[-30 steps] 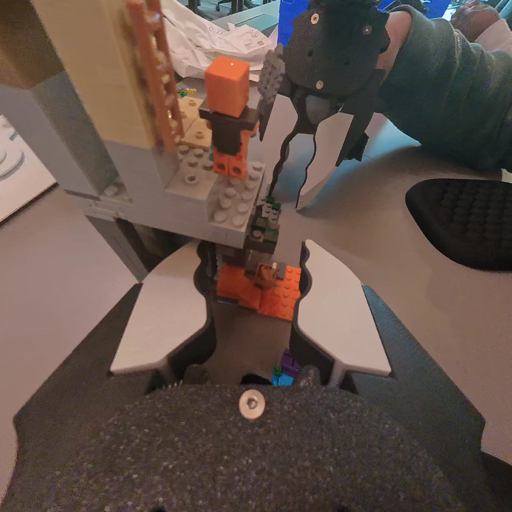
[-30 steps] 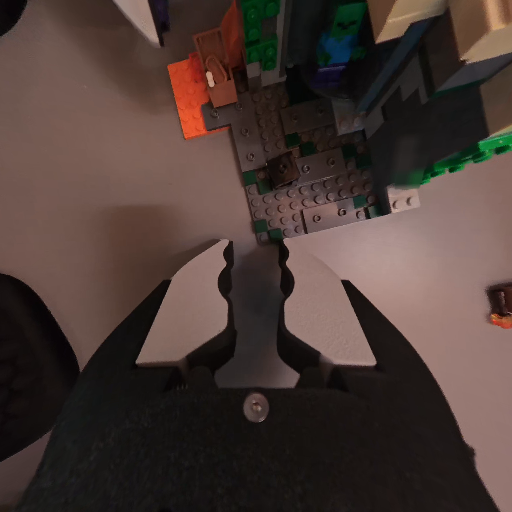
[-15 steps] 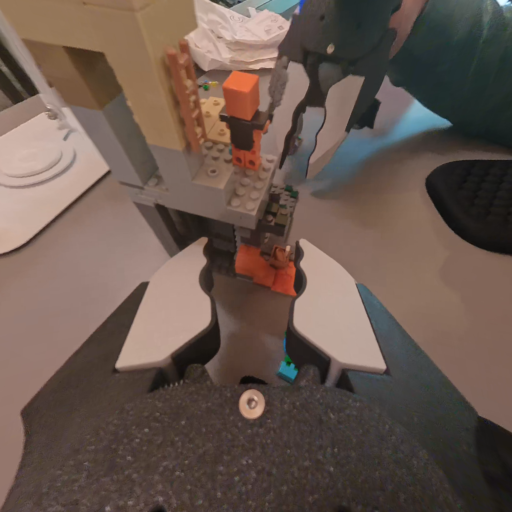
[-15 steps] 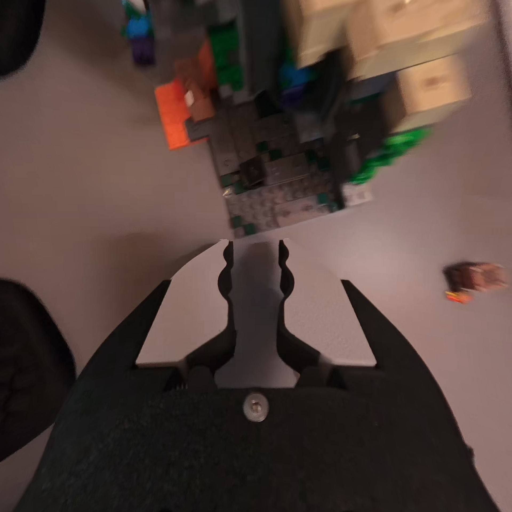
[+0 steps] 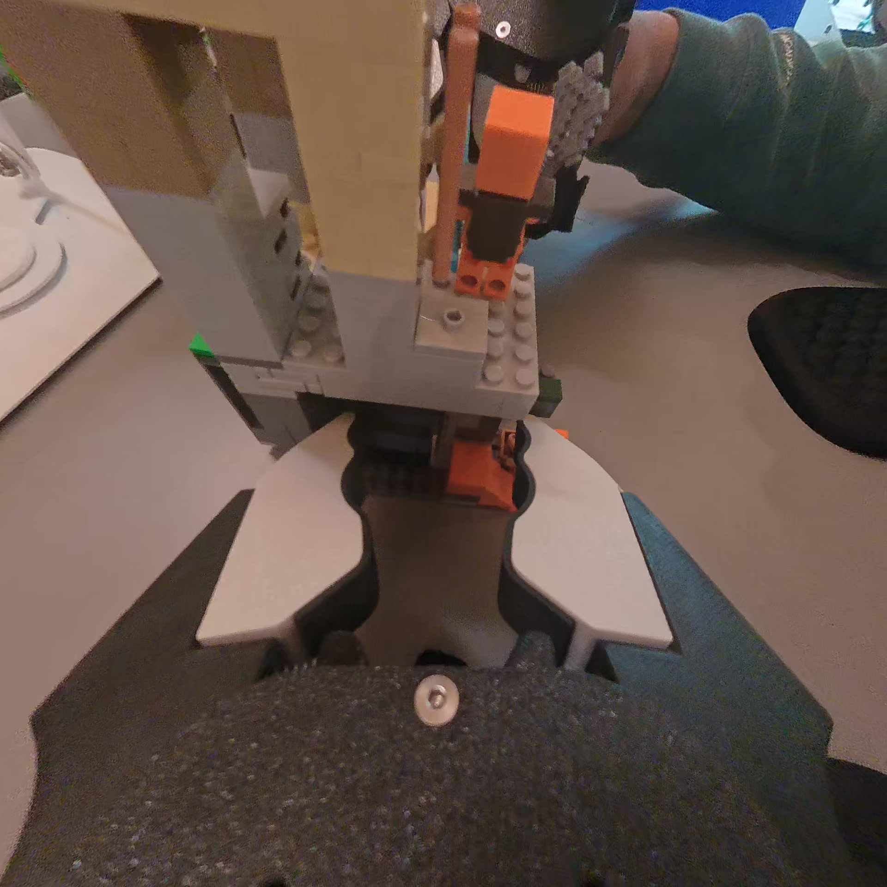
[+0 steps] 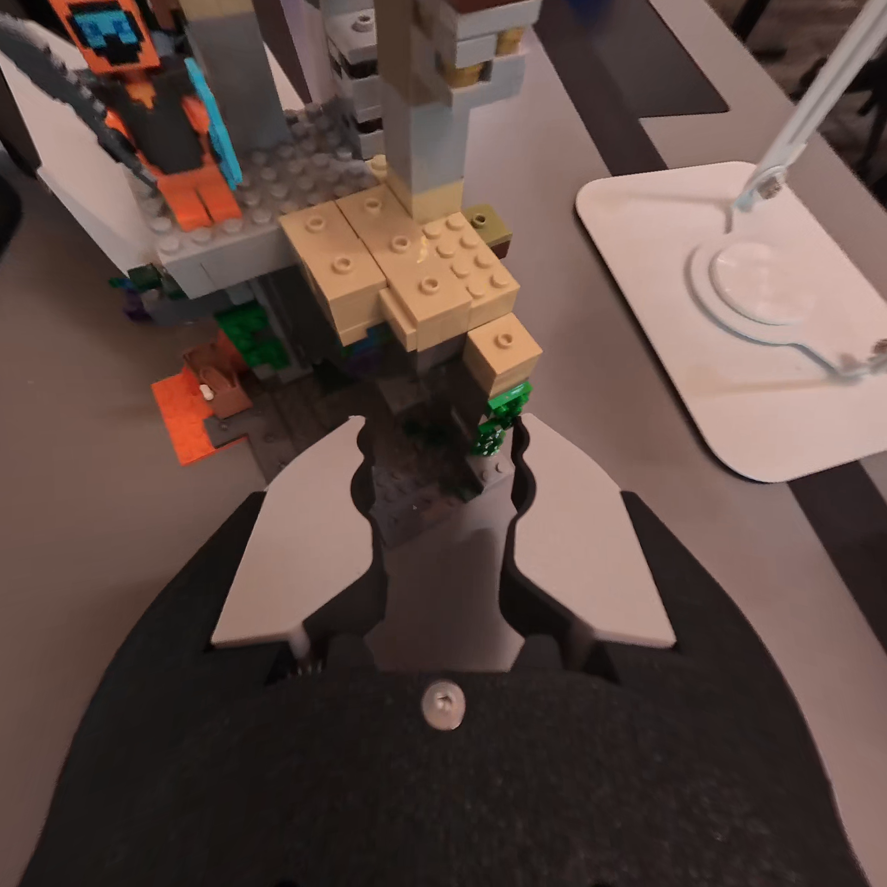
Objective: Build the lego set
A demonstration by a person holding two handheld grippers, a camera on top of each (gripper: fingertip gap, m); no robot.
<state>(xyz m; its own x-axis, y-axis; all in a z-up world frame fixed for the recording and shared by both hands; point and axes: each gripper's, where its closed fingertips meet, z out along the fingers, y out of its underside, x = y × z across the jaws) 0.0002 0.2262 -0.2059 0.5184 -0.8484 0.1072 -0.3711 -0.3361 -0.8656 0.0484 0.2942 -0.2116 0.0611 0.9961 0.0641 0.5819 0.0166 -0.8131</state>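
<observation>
The lego build (image 5: pixel 365 201) is a tan and grey tower with a brown ladder (image 5: pixel 453 158) and an orange minifigure (image 5: pixel 509 192) standing on its grey ledge. My left gripper (image 5: pixel 437 432) is open and low at the build's foot, with the orange base plate (image 5: pixel 473 473) between its fingers. My right gripper (image 6: pixel 441 427) is open and empty on the far side, its fingers either side of the dark base plate (image 6: pixel 408 504) below the tan platform (image 6: pixel 398 269). The minifigure (image 6: pixel 158 134) stands at upper left there. The right gripper also shows behind the figure in the left wrist view (image 5: pixel 528 29).
A white lamp base (image 6: pixel 720 312) lies right of the build, and shows at the left in the left wrist view (image 5: pixel 48 269). A black textured pad (image 5: pixel 825 365) lies at the right. A green sleeve (image 5: pixel 768 158) reaches in behind the build. A brown chest (image 6: pixel 223 391) sits on the orange plate.
My left gripper has moved in lower and closer to the build's foot. My right gripper has swung from above the base plate round to the tan side and has opened wider.
</observation>
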